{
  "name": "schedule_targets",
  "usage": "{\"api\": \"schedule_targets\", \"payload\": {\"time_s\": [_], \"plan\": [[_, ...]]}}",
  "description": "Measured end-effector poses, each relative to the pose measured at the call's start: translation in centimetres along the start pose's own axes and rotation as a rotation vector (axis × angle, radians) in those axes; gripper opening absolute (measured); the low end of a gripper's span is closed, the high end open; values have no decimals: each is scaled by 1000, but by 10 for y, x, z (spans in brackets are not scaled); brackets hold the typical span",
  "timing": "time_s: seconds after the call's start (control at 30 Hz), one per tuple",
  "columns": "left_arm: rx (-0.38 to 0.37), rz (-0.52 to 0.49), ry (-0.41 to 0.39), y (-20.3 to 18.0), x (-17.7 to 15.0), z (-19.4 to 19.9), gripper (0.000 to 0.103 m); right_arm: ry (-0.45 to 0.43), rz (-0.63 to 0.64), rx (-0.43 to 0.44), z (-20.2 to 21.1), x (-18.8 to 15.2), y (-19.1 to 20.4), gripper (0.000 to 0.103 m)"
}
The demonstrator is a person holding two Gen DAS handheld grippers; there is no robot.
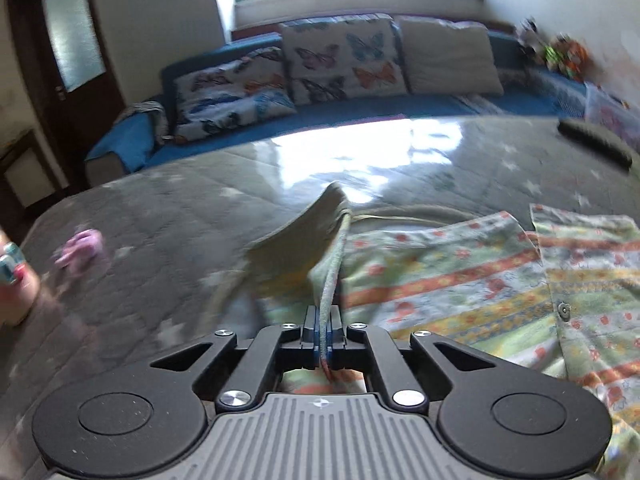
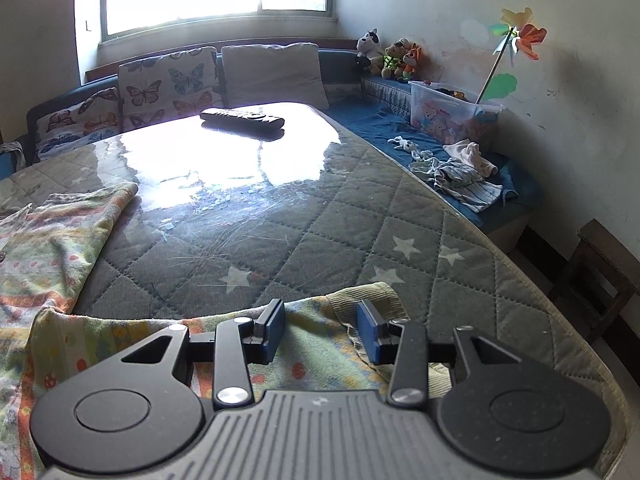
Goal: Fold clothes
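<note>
A small patterned garment (image 1: 460,276) with green, orange and yellow stripes lies spread on the quilted grey table cover (image 1: 168,216). My left gripper (image 1: 323,330) is shut on a sleeve or edge of the garment and holds that part lifted, so it stands up as a fold (image 1: 316,236). In the right wrist view the same garment (image 2: 52,248) lies at the left and under my right gripper (image 2: 322,330). That gripper is open, its blue pads either side of the garment's ribbed cuff (image 2: 368,294), just above the cloth.
A black remote (image 2: 242,118) lies on the far glossy part of the table (image 2: 224,148). A blue sofa (image 1: 360,106) with butterfly cushions runs behind. Small clothes (image 2: 464,178) and a toy box (image 2: 452,114) sit on the sofa at right. A pink object (image 1: 82,250) lies at the table's left.
</note>
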State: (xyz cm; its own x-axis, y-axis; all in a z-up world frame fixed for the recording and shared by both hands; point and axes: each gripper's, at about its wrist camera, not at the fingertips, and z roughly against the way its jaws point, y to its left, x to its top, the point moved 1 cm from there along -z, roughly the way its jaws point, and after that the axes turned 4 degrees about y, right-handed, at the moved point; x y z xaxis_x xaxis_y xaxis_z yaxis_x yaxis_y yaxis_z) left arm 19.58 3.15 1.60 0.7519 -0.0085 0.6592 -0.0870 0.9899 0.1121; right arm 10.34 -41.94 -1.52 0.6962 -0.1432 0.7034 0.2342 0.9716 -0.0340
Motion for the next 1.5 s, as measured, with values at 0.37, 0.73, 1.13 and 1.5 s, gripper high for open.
{"api": "schedule_targets", "payload": {"time_s": [0.37,0.73,1.13,1.5], "plan": [[90,289,-22,109,-97,85,2,7,3,-11,-1,1,2,41],[128,422,14,143,-156,102,18,15,4,-36,-1,2,3,48],[230,414,-5,171,-146,79,30,9,-14,7,-19,15,5,49],[237,337,-3,167,-142,98,38,6,90,104,19,10,28,49]]}}
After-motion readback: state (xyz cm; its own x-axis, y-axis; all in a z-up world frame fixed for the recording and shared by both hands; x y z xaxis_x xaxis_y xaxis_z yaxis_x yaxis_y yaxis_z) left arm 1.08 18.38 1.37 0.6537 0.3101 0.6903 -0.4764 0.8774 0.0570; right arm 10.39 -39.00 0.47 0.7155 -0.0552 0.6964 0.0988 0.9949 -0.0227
